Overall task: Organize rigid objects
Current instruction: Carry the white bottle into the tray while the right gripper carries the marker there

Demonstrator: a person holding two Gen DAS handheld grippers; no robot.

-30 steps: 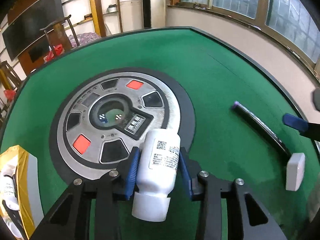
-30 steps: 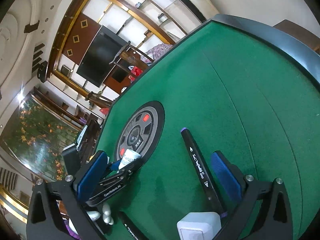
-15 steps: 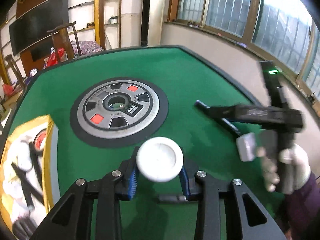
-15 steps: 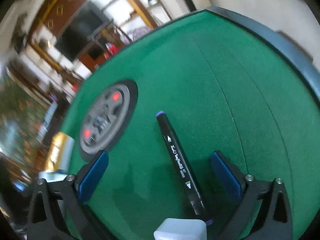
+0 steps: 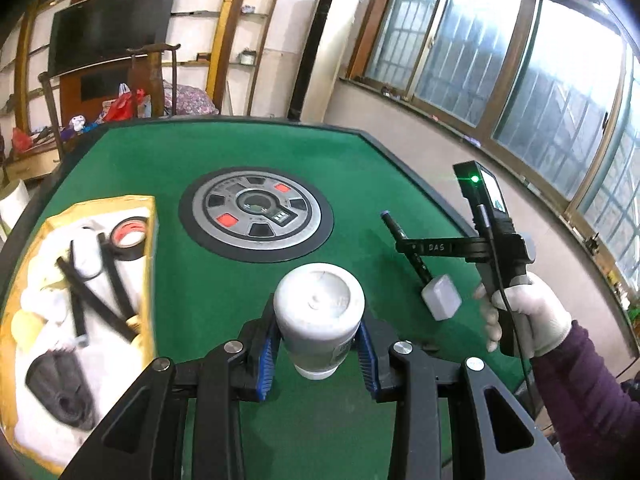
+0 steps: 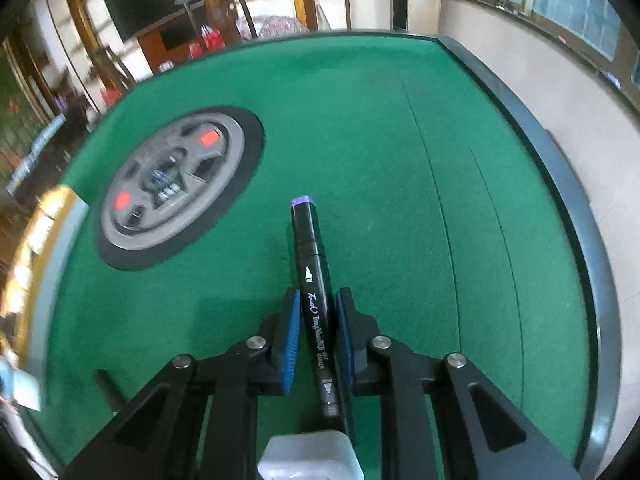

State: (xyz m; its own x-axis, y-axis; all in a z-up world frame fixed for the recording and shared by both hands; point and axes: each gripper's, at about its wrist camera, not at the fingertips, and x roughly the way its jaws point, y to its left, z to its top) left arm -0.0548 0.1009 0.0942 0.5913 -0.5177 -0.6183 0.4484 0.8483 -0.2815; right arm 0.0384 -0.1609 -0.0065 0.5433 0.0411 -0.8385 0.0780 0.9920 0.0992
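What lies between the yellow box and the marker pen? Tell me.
In the left wrist view, the round grey control panel and the held white bottle lie between yellow box and marker pen.

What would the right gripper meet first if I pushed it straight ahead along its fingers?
Nothing soon, it seems: past the black marker held by the right gripper lies bare green table up to its far edge. The round center panel sits off left.
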